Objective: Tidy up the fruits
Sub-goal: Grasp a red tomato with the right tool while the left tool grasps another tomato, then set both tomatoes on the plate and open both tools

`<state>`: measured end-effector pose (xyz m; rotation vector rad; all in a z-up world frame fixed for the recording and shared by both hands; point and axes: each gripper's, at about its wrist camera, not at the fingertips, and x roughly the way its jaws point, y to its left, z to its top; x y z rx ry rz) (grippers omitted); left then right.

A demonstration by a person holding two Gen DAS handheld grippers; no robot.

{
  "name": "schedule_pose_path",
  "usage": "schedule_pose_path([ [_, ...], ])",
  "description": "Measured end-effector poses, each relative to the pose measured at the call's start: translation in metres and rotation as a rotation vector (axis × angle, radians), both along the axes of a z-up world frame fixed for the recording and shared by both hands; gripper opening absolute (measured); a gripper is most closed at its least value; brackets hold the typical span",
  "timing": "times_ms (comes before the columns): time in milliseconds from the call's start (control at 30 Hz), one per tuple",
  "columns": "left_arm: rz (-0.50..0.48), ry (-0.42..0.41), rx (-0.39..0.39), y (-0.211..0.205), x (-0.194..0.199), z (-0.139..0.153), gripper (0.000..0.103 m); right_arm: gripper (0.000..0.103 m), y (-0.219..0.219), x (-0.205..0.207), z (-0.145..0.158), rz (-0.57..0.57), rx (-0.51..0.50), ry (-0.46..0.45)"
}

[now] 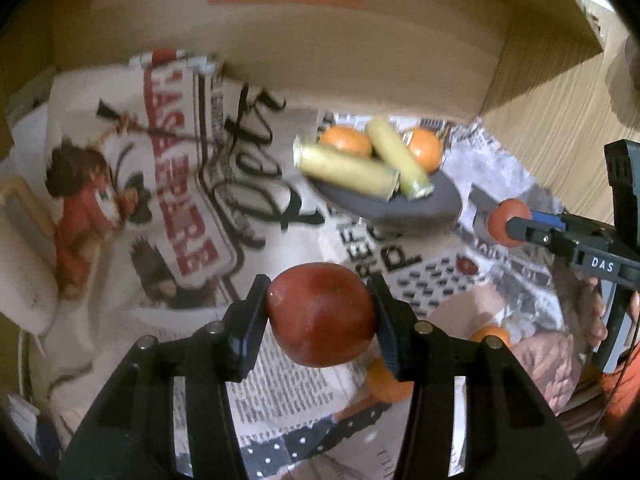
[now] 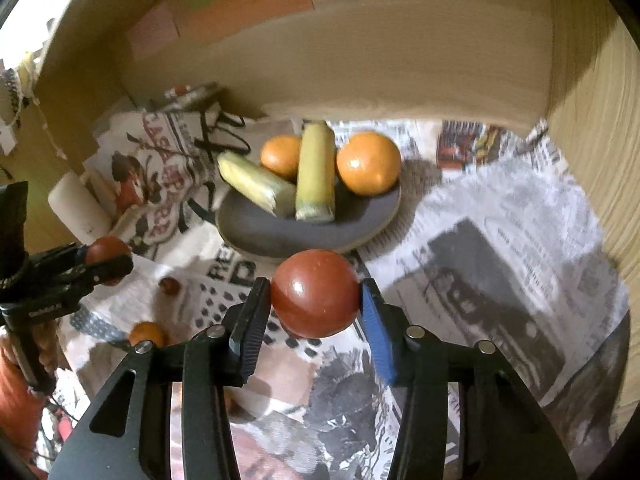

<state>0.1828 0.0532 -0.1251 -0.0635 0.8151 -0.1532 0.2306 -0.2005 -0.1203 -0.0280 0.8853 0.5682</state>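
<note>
tomato [image 1: 322,314] sits clamped between the pads of the left gripper [image 1: 320,312], held off the newspaper [image 1: 280,392]. the right gripper [image 2: 316,296] likewise pinches a second tomato [image 2: 315,294]. ahead of both lies a grey plate [image 2: 260,232] holding two oranges [image 2: 368,162] and two corn cobs [image 2: 316,172].

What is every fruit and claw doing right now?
Left claw: shut on a red tomato.
Right claw: shut on another red tomato.
Grey plate: holds two oranges and two corn cobs.
Loose oranges: lying on the newspaper.
</note>
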Motion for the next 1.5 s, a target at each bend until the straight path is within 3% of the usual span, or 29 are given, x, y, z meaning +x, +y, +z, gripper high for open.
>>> schedule_pose_path([
  [300,-0.041,-0.068,0.029,-0.020,0.025,0.030,0.049,0.042,0.004,0.003,0.029,-0.002,0.026,-0.095],
  [600,-0.085,-0.077,0.037,-0.038,0.053,0.032,0.049,0.042,0.009,0.021,0.034,-0.002,0.026,-0.115],
  [933,-0.102,-0.035,0.039,-0.047,0.093,0.015,0.049,0.043,0.016,0.059,0.005,-0.014,0.012,-0.052],
  [1300,-0.142,0.097,0.035,-0.058,0.132,-0.031,0.049,0.045,0.022,0.086,-0.034,-0.033,-0.058,0.001],
  [1367,-0.144,0.116,0.028,-0.060,0.137,-0.036,0.051,0.047,0.020,0.087,-0.034,-0.026,-0.054,0.006],
  [1500,-0.131,0.099,0.005,-0.057,0.136,-0.033,0.067,0.055,0.020,0.088,-0.035,-0.012,-0.044,0.027],
])
